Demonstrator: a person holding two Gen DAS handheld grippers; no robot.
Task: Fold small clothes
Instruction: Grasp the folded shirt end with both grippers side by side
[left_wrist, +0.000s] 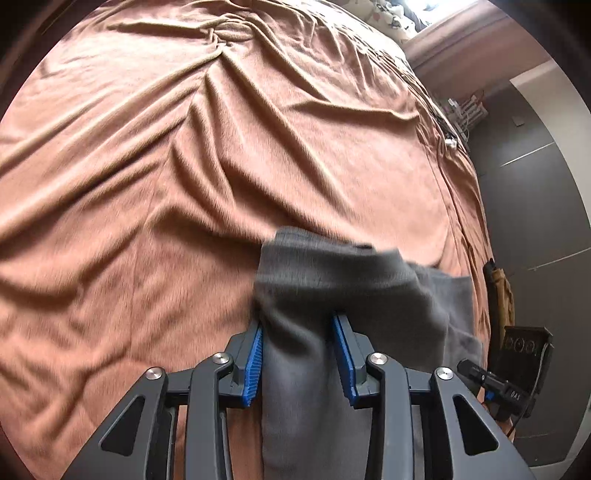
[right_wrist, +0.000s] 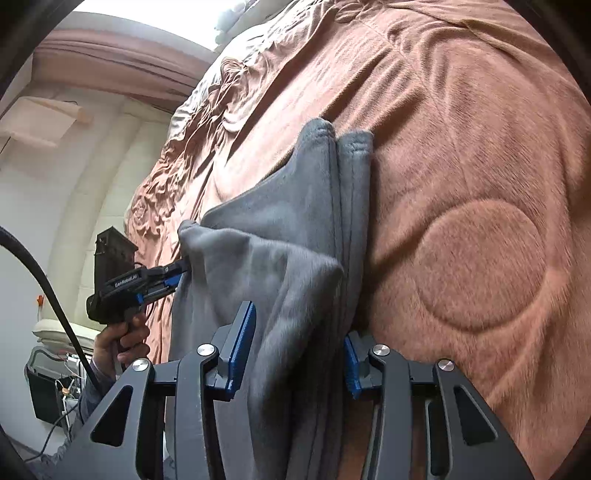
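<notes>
Now, grips: left gripper (left_wrist: 297, 354) and right gripper (right_wrist: 295, 354) are both clamping the grey garment (right_wrist: 295, 206).
Long axis: running away from the right gripper across the bedspread (left_wrist: 147, 166).

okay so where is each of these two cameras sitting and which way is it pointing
Left wrist: on the left gripper, angled down over the brown bedspread; its own blue pads flank the grey garment.
Right wrist: on the right gripper, looking along the bed; the hand holding the left gripper is visible.
Shared: garment, bedspread.
</notes>
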